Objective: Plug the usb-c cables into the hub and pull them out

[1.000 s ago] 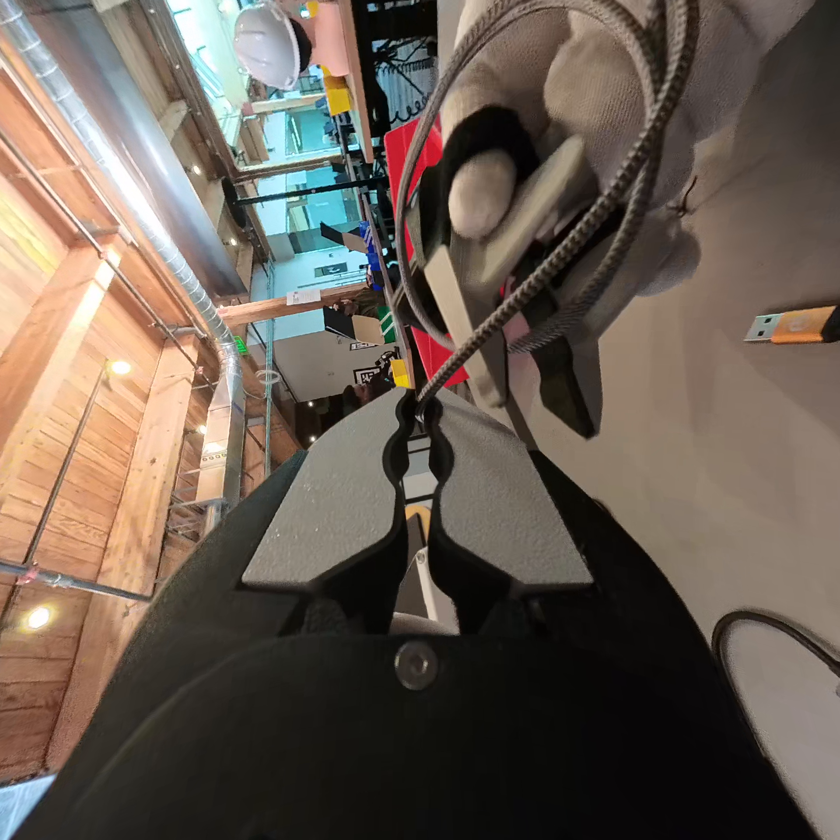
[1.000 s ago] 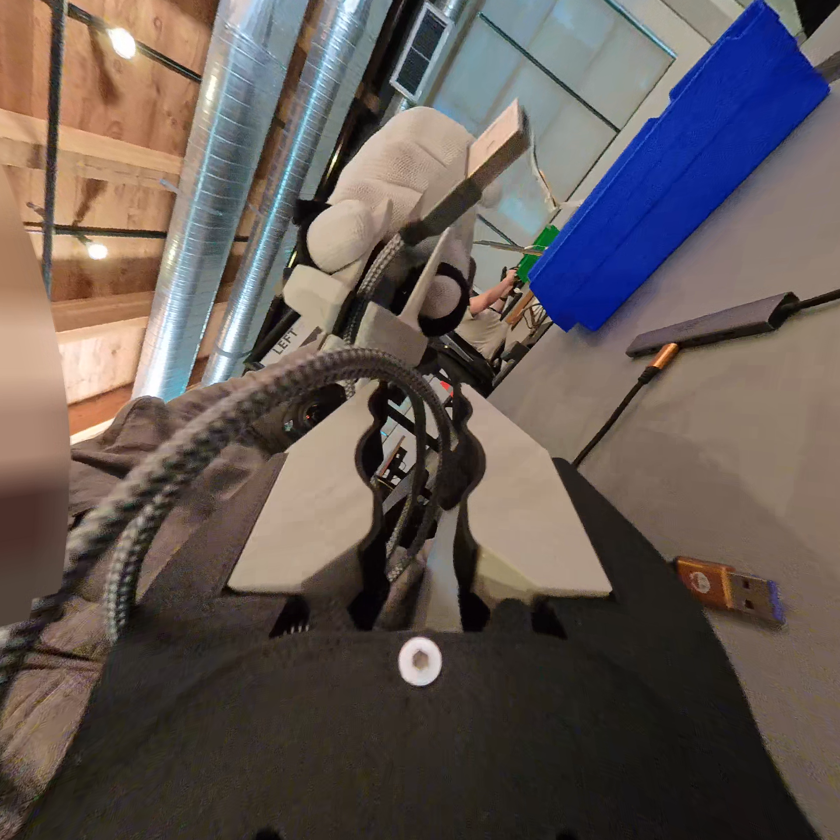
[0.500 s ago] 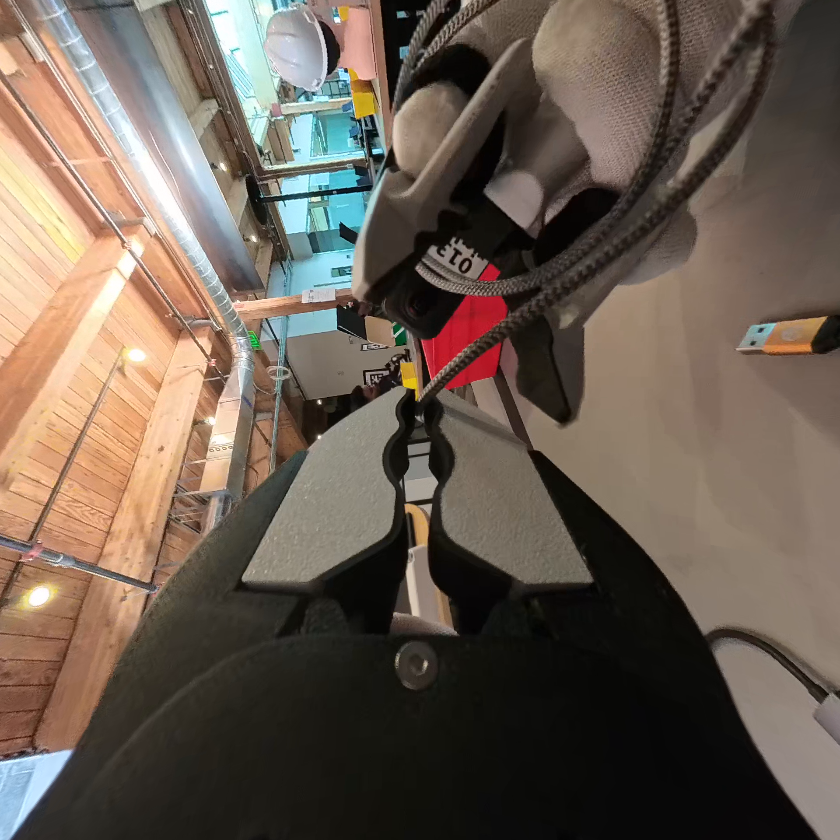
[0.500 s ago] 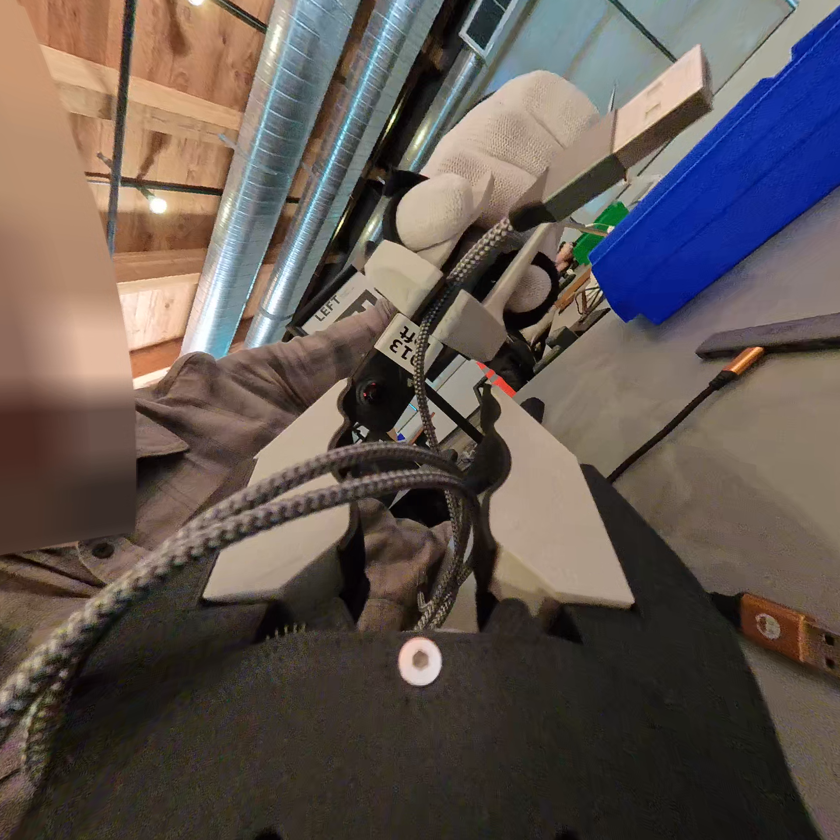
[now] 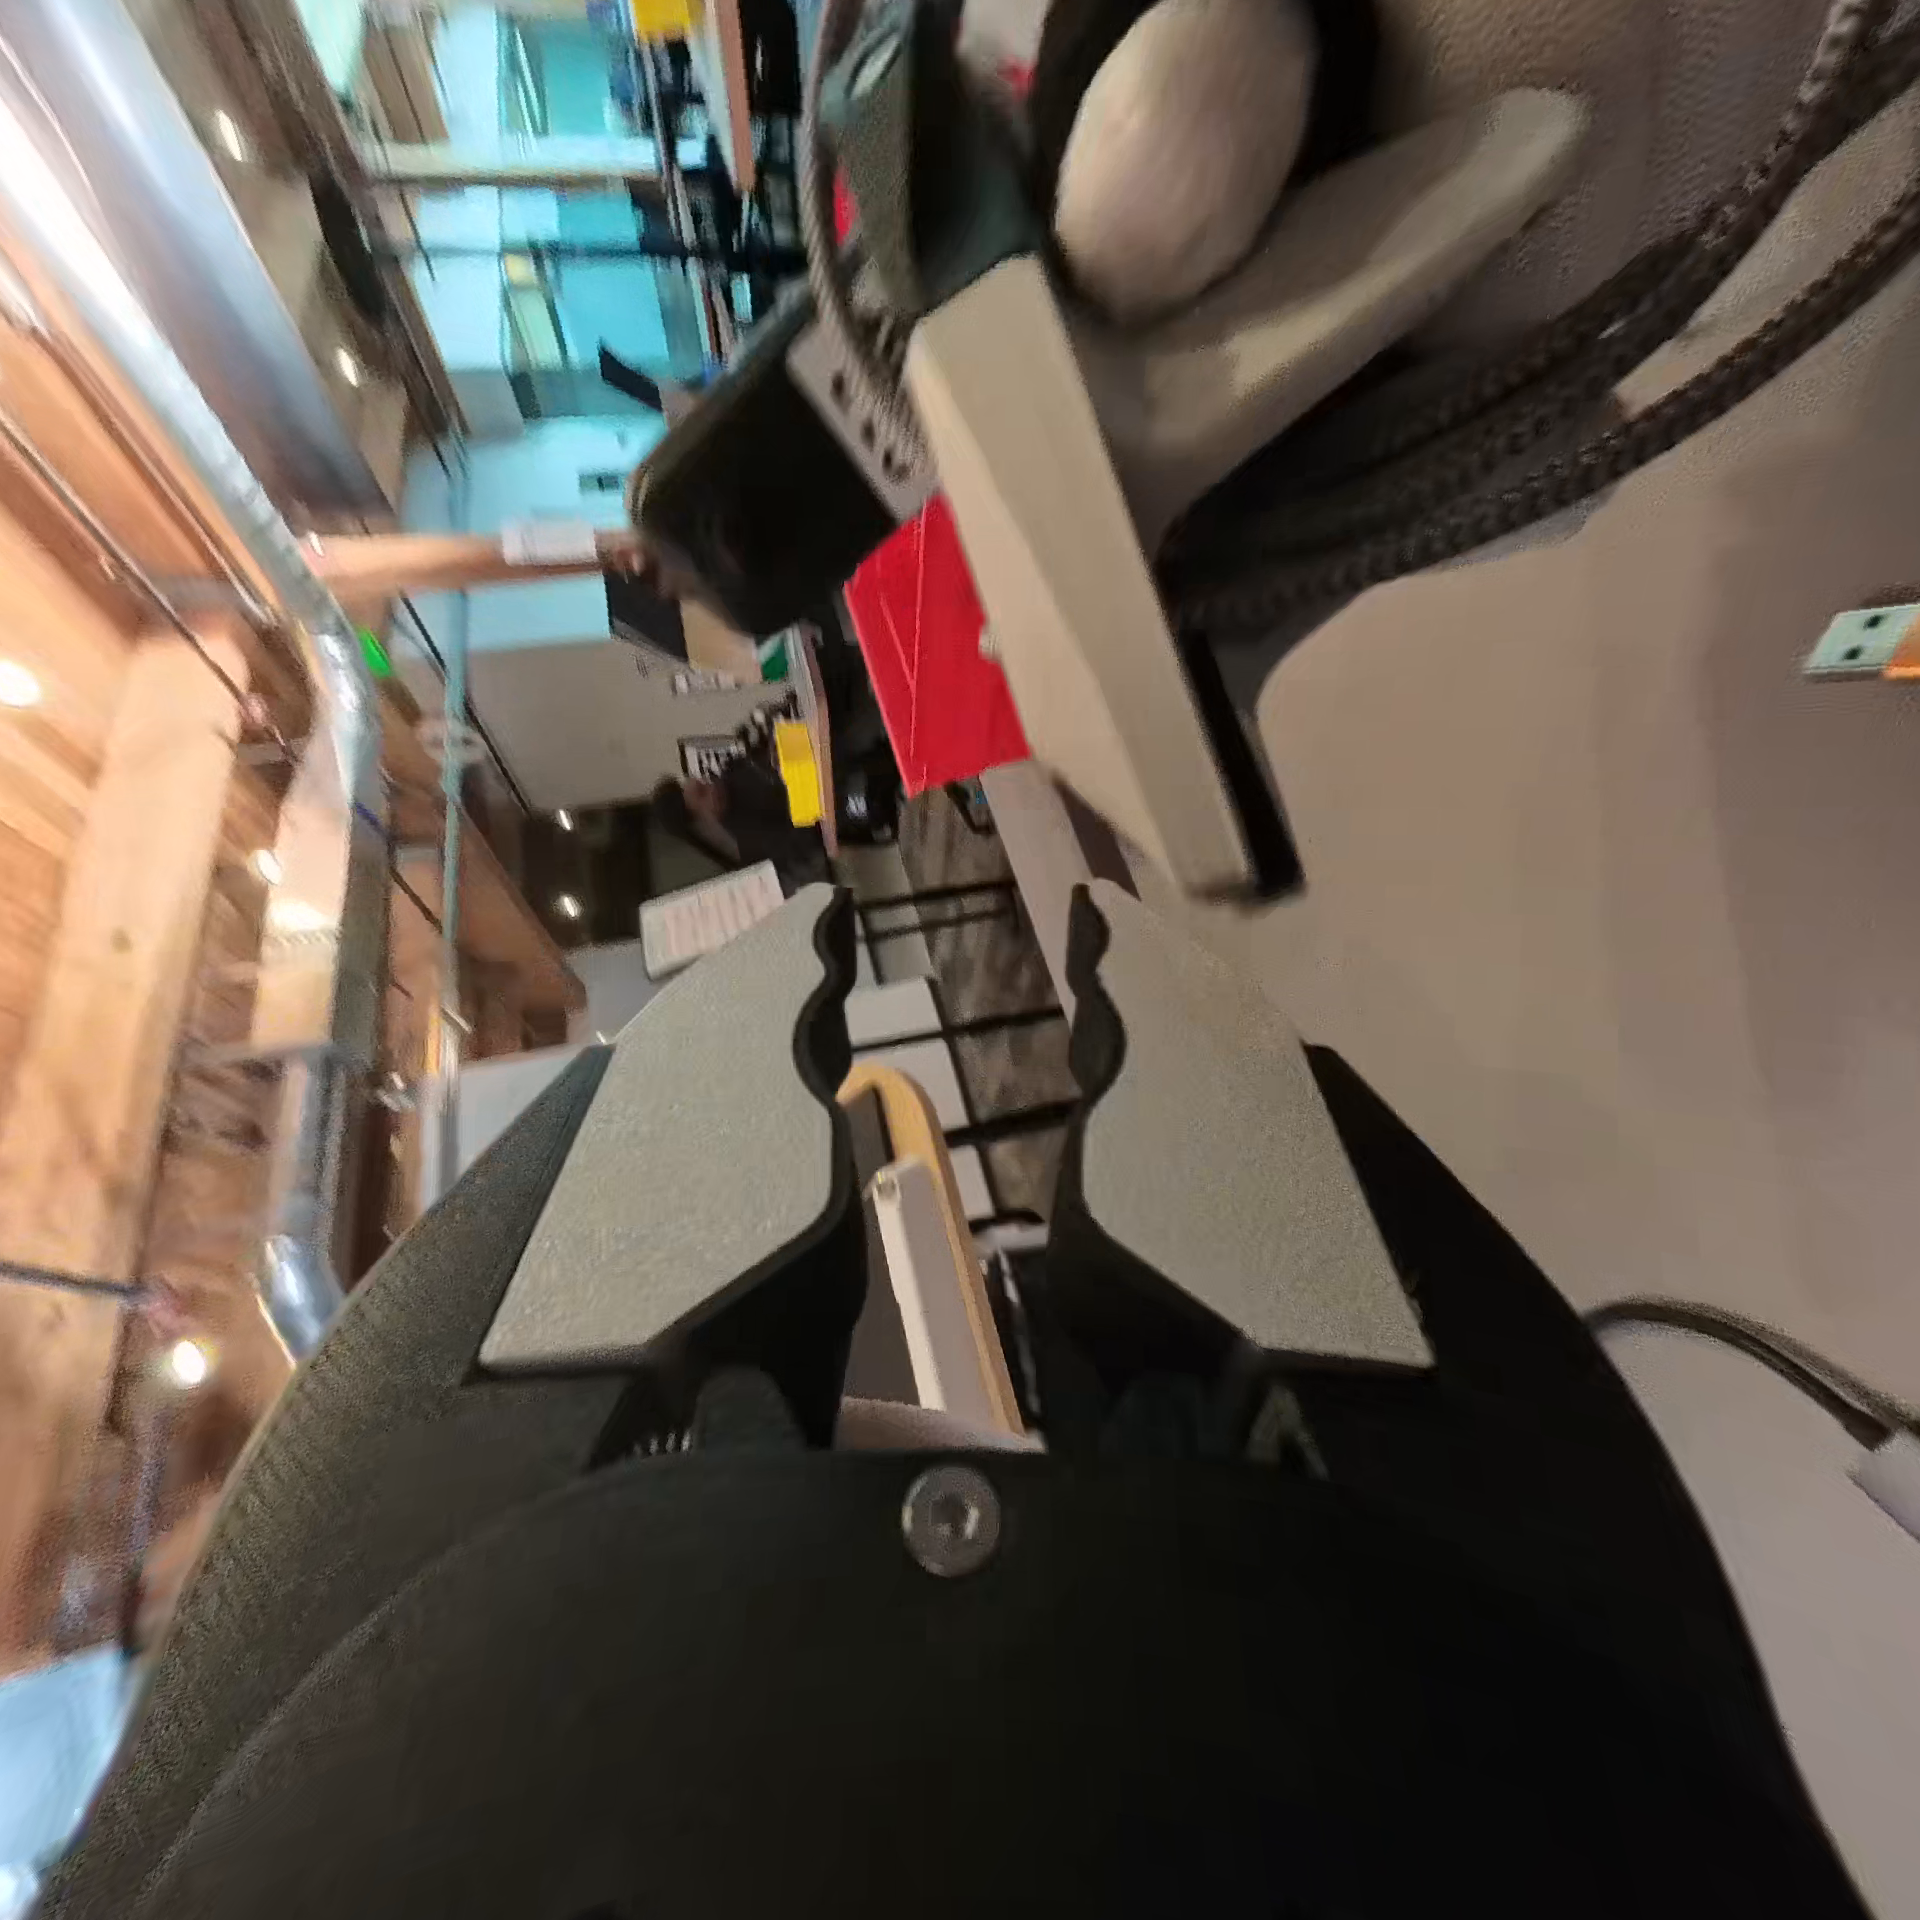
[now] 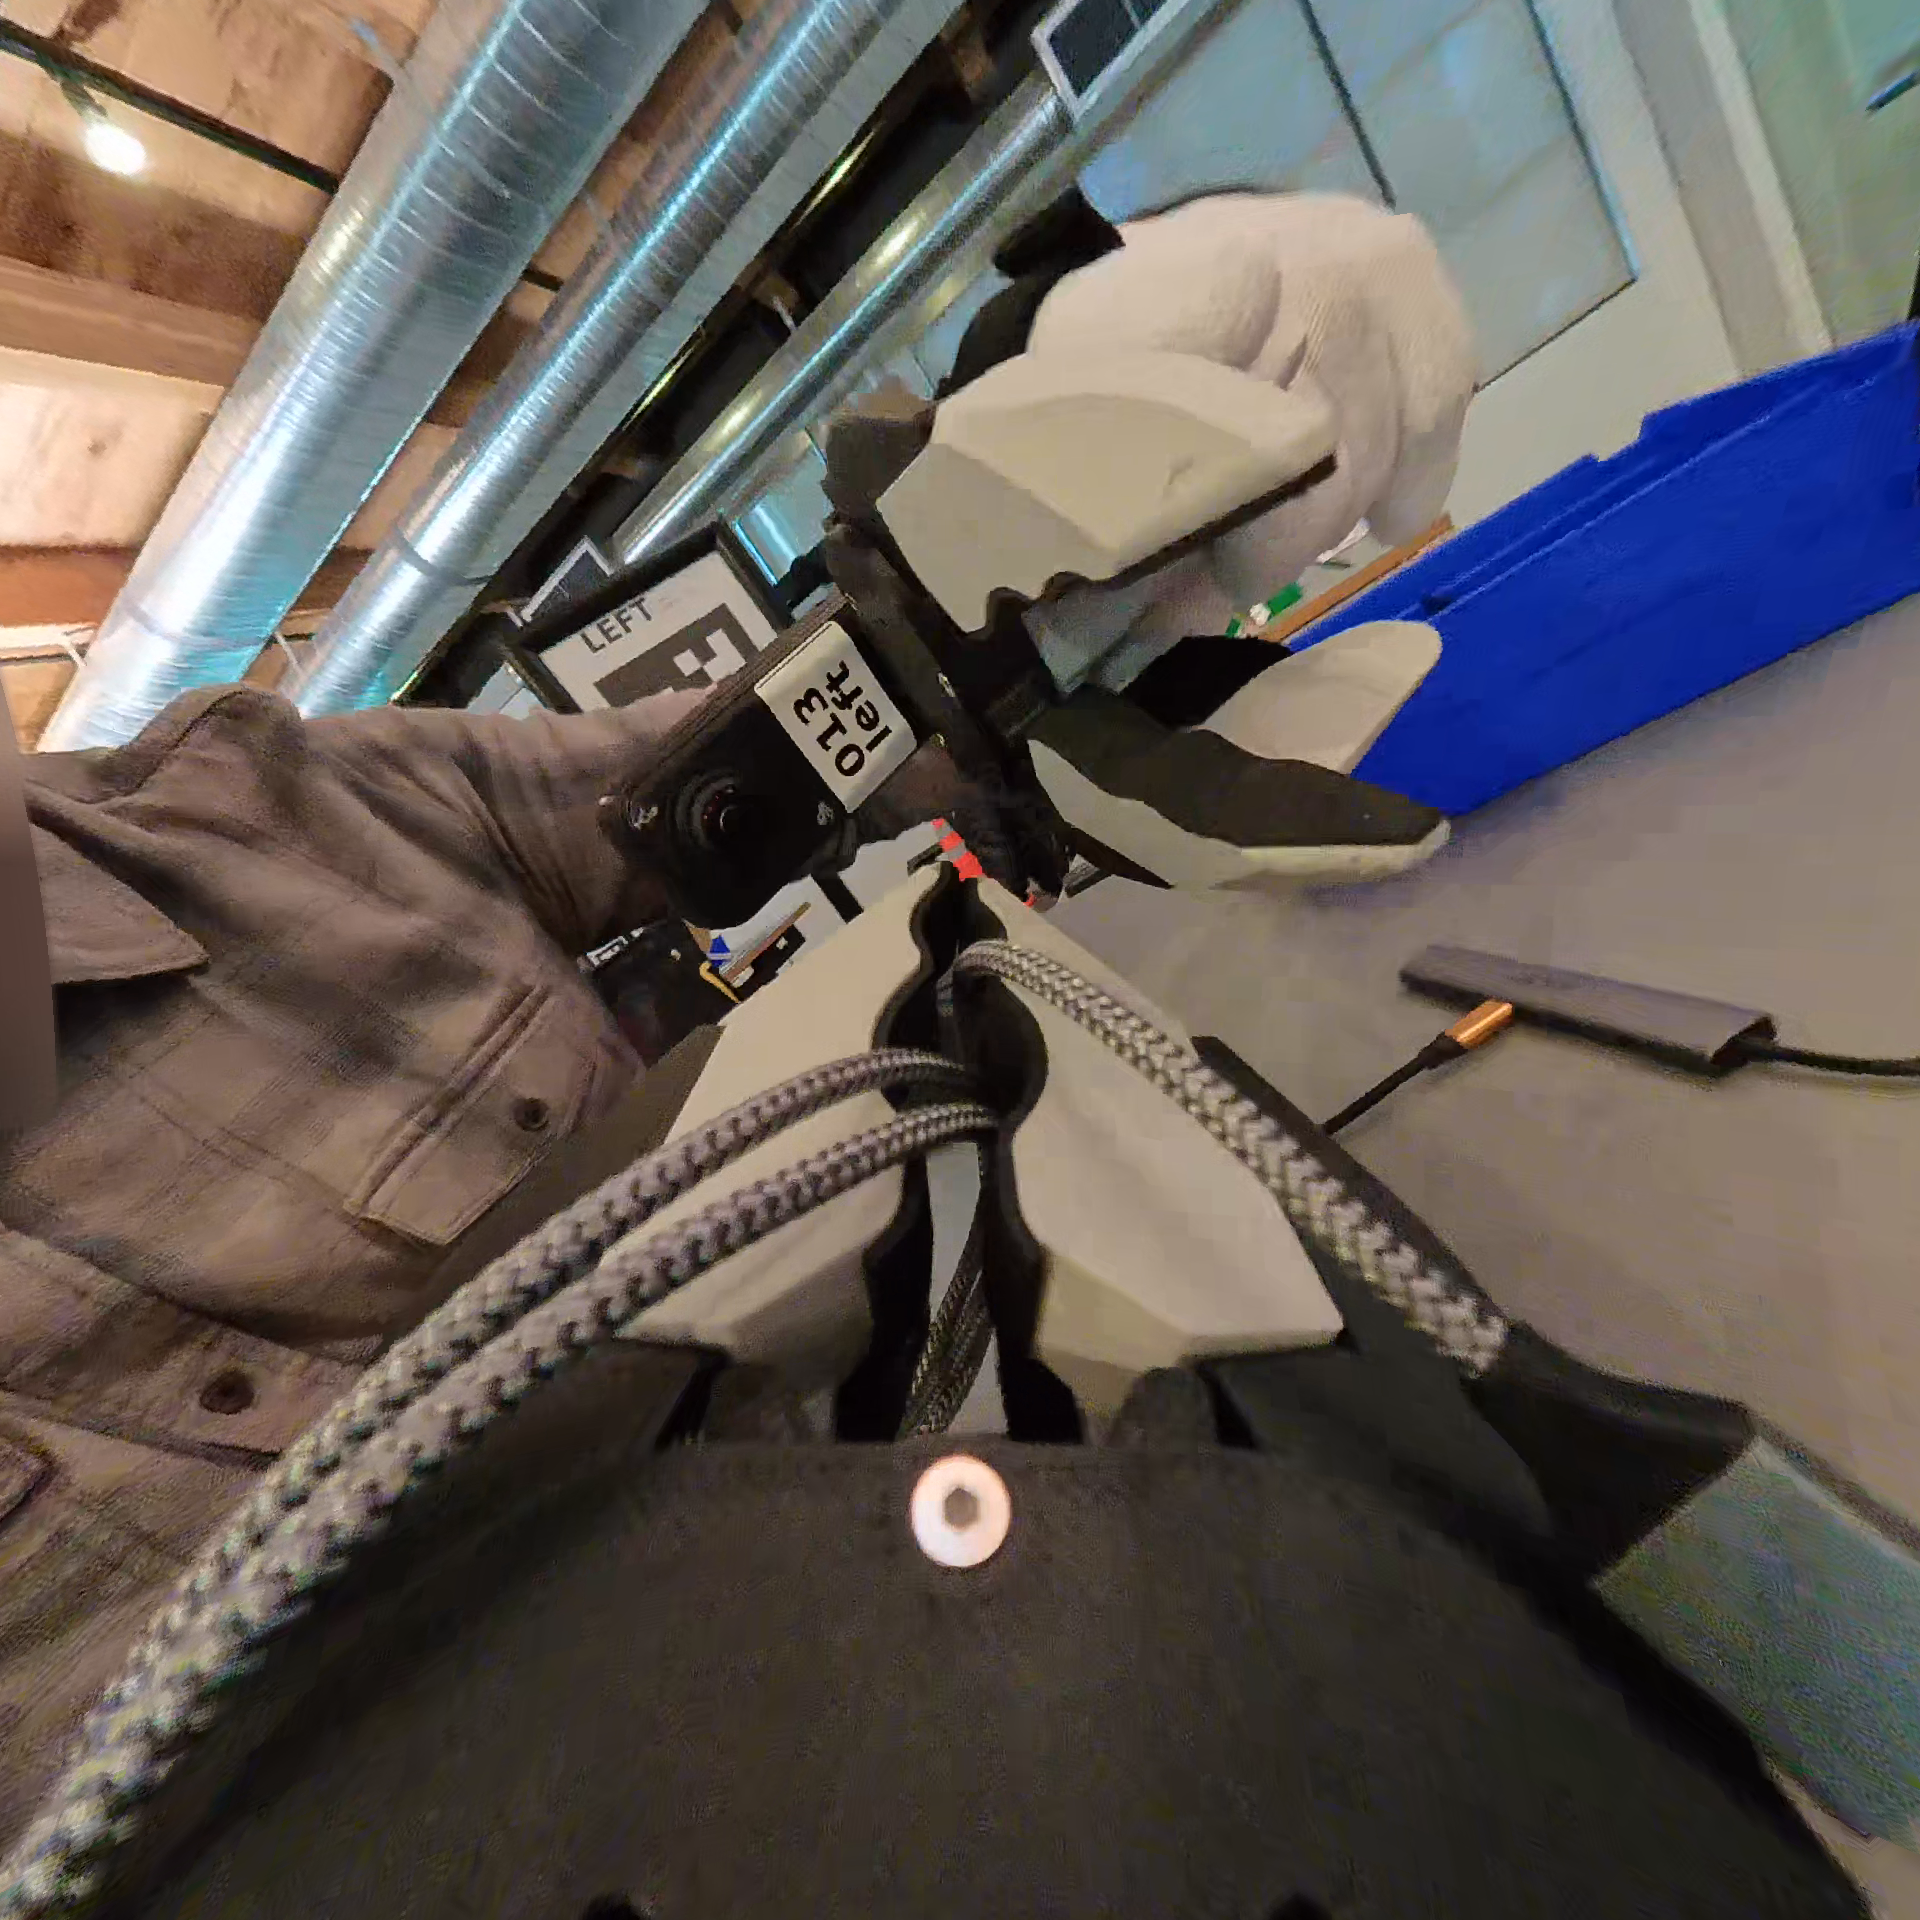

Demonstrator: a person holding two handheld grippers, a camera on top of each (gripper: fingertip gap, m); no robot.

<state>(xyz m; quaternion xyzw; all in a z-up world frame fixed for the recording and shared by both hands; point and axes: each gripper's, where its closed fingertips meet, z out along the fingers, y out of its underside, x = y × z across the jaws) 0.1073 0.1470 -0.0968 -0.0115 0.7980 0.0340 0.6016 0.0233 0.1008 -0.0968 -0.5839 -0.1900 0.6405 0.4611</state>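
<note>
Right wrist view first, nearest stuff: the right gripper [image 6: 971, 997] has its fingers pinched on a braided cable [image 6: 665, 1164], which runs through the narrow slot between them at mid frame. Loops of it spill to the lower left and one strand drapes over the right finger toward the lower right. No plug end shows, so I can't tell which part of the cable is actually clamped

My guess on handling: the cable is light, floppy and a bit springy, so it won't aim itself. The braid gives decent friction, but the stiff plug shell is the place to grab for pushing into a port

Further out, right of centre, the hub [image 6: 1579, 1006] lies flat on the grey table [image 6: 1558, 1195] with an orange-tipped cable [image 6: 1475, 1023] already at its near side. It's well apart from both grippers. Blue bin [image 6: 1662, 623] behind it at upper right

Left wrist view: the left gripper [image 5: 951, 961] has its fingers spread with nothing between them. An orange USB plug [image 5: 1865, 644] lies on the table at the right edge, clear of the fingers
</note>
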